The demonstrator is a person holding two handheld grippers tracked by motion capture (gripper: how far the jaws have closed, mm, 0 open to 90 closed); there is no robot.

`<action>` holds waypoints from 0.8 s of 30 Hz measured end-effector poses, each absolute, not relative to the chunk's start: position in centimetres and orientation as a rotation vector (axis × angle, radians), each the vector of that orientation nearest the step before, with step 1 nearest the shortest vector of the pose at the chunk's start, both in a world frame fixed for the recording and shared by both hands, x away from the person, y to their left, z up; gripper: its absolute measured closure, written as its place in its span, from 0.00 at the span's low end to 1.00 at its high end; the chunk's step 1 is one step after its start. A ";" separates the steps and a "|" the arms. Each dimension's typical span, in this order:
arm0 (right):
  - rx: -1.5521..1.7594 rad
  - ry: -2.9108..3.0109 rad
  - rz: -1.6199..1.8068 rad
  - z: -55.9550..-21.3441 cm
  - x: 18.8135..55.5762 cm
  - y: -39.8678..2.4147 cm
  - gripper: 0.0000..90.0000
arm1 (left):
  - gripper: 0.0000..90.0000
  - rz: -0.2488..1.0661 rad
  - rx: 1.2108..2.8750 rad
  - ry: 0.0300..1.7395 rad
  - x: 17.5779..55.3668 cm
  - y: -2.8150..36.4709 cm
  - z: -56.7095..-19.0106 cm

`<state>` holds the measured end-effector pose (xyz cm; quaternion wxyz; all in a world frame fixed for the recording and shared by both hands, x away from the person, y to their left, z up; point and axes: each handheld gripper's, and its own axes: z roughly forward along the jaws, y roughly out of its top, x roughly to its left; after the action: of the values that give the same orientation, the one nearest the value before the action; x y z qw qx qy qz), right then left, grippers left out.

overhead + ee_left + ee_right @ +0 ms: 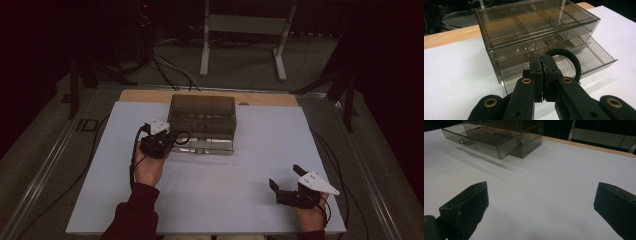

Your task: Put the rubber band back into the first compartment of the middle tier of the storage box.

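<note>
Just in front of the drawer box [536, 32], the left gripper [543, 71] pinches a black hair tie [571, 58] over its open bottom drawer [596, 57], ready to release it inside, while the right gripper [285, 177] waits with jaws wide apart.

White table top [240, 165]; wooden edge strip [270, 98] behind; grey metal stand [245, 30] on floor beyond.

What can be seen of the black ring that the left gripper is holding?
The black ring is a thin closed loop, matte and rubbery or elastic-looking, like a hair tie. The left gripper is shut on one side of it, so most of the loop sticks out free beyond the jaws, roughly upright. It hangs just in front of the smoky clear drawer box, above its pulled-out bottom drawer. Whether it touches the drawer I cannot tell.
</note>
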<state>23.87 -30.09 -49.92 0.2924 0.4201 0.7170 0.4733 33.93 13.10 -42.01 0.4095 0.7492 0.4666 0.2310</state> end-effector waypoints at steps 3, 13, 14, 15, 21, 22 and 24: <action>1.120 1.910 1.261 -49.9 23.9 -30.1 0.00 | 0.99 0.587 1.884 1.178 34.1 13.2 -42.0; 1.119 1.908 1.263 -49.9 23.9 -30.1 0.00 | 0.99 0.609 1.896 1.193 35.0 13.9 -42.0; 1.119 1.908 1.263 -49.9 23.9 -30.1 0.00 | 0.99 0.608 1.897 1.192 35.1 14.0 -42.1; 1.119 1.907 1.263 -49.9 23.9 -30.1 0.00 | 0.99 0.608 1.894 1.192 35.2 14.0 -42.1; 1.119 1.907 1.263 -49.9 23.9 -30.1 0.00 | 0.99 0.605 1.899 1.185 35.6 14.2 -42.4; 1.119 1.908 1.262 -49.9 23.9 -30.1 0.00 | 0.99 0.604 1.901 1.184 35.7 14.2 -42.5; 1.119 1.908 1.263 -49.9 23.9 -30.1 0.00 | 0.99 0.603 1.902 1.184 35.8 14.2 -42.6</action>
<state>23.86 -30.12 -49.91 0.2932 0.4200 0.7162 0.4740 35.78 14.19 -42.59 0.3993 0.7514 0.4680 0.2385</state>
